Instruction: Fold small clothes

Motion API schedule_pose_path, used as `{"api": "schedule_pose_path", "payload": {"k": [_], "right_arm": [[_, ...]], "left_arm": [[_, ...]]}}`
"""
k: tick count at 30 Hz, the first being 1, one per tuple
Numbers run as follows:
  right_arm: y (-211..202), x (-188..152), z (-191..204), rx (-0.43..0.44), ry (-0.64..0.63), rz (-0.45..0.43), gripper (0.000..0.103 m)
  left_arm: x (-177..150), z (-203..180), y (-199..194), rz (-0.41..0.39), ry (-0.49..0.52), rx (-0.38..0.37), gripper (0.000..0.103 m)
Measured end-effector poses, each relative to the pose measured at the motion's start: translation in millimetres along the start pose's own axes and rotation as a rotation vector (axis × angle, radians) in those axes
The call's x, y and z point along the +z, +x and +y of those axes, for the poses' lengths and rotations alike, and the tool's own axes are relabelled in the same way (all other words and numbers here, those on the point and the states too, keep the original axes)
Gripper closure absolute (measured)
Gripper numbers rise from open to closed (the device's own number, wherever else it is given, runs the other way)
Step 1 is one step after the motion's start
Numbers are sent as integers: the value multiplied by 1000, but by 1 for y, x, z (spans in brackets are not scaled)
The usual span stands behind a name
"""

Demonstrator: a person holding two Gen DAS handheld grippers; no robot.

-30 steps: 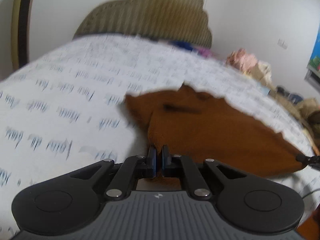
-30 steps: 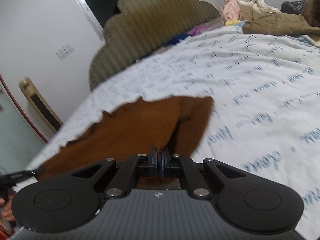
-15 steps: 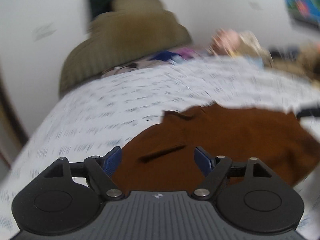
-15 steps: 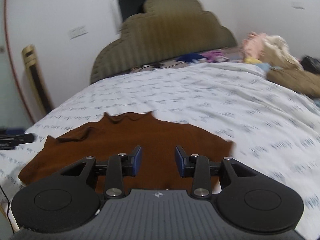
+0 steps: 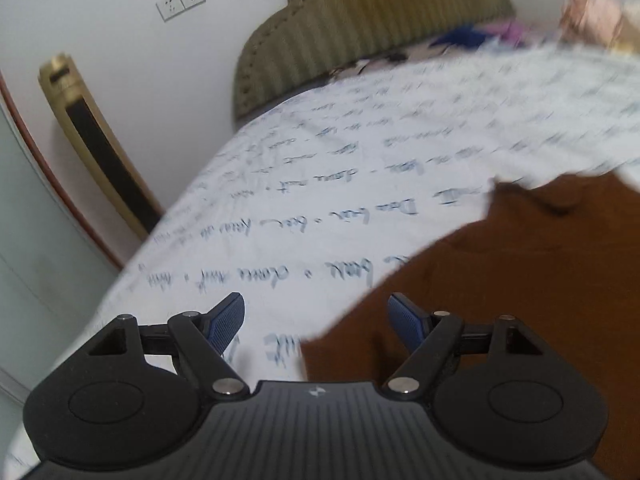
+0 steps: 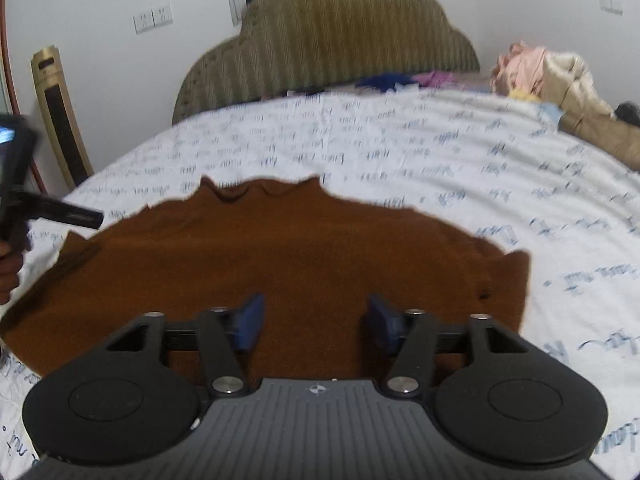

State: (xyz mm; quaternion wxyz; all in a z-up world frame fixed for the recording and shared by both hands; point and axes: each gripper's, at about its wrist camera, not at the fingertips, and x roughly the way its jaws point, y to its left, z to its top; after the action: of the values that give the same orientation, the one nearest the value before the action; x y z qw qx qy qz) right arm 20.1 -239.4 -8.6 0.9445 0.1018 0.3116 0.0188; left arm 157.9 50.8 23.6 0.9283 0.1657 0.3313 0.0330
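A brown knitted garment (image 6: 288,256) lies spread flat on the white bed cover printed with blue script (image 6: 440,152), neckline toward the headboard. My right gripper (image 6: 312,322) hovers over its near edge, jaws still opening, nothing pinched between them. My left gripper (image 5: 316,320) stands open over the garment's left corner (image 5: 520,288), its left finger above bare cover, nothing held. The left gripper's finger (image 6: 68,214) also pokes into the right wrist view at the left edge, beside the garment's left side.
An olive ribbed headboard (image 6: 328,36) stands at the far end of the bed. A heap of pink, beige and tan clothes (image 6: 560,84) lies at the far right. A gold tower fan (image 6: 56,112) stands by the wall on the left. Blue and purple items (image 6: 400,80) lie near the headboard.
Both grippers were shut on the brown garment a second ago; both have let go and opened. The garment now lies flat. Both hands have swung sideways and rolled.
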Motion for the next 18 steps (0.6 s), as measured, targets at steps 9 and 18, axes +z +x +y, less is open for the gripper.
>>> {"api": "schedule_pose_path", "payload": {"k": [9, 18], "right_arm": [[9, -9, 1, -89, -40, 35, 20], [11, -22, -6, -109, -51, 29, 6]], "left_arm": [[-61, -29, -16, 35, -83, -126, 22], [-70, -22, -17, 21, -164, -140, 19]]}}
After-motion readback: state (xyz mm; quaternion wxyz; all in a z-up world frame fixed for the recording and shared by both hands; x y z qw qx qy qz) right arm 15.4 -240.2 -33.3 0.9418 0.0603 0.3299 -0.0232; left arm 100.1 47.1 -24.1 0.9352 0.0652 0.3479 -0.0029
